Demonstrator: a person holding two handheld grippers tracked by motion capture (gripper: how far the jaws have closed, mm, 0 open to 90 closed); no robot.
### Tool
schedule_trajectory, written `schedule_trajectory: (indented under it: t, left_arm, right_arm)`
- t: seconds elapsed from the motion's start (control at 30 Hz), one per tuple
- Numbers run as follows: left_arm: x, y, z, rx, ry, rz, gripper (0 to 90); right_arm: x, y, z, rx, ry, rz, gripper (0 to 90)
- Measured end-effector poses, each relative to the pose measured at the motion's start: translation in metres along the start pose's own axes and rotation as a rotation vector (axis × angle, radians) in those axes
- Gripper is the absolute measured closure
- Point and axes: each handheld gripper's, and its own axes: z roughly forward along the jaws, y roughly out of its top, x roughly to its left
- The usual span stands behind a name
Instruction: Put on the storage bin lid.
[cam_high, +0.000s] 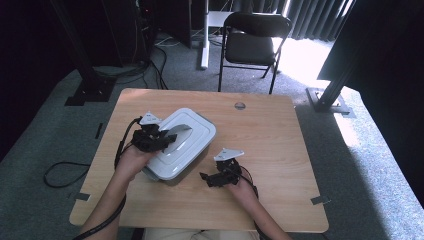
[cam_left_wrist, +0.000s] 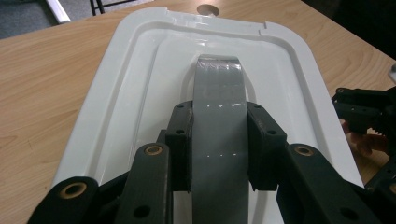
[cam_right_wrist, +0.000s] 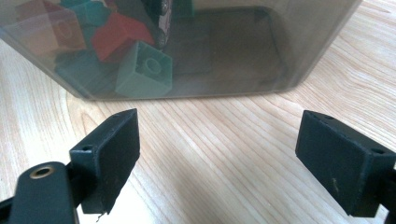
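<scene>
Your left gripper (cam_left_wrist: 219, 140) is clamped on the grey tape handle (cam_left_wrist: 218, 93) of the white lid (cam_left_wrist: 140, 70), which looks still seated on the box (cam_high: 172, 172) left of centre; your right gripper (cam_right_wrist: 219, 158) waits near, jaws apart; lifting's left, I'd guess.

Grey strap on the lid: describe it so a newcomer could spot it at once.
Start at the wooden table, then find the white-lidded container on its left half. Along the middle of the white lid runs a grey strap that arches up as a handle. It is the one dull grey band on the glossy white plastic, and the left gripper is clamped on it.
</scene>
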Motion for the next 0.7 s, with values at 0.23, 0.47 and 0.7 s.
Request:
schedule_trajectory:
  t: [0.23,0.47,0.7]
  left_arm:
    - [-0.001,0.0,0.004,0.004,0.011,0.007,67.4]
    - [0.006,-0.006,0.006,-0.022,-0.03,0.0,46.6]
    - [0.018,-0.01,-0.007,-0.077,-0.031,-0.012,25.1]
  right_arm:
    - [-0.009,-0.006,-0.008,-0.007,-0.008,0.039,13.3]
    - [-0.011,-0.006,-0.011,-0.007,-0.009,0.036,13.3]
    - [-0.014,-0.008,-0.017,-0.013,-0.023,0.032,13.3]
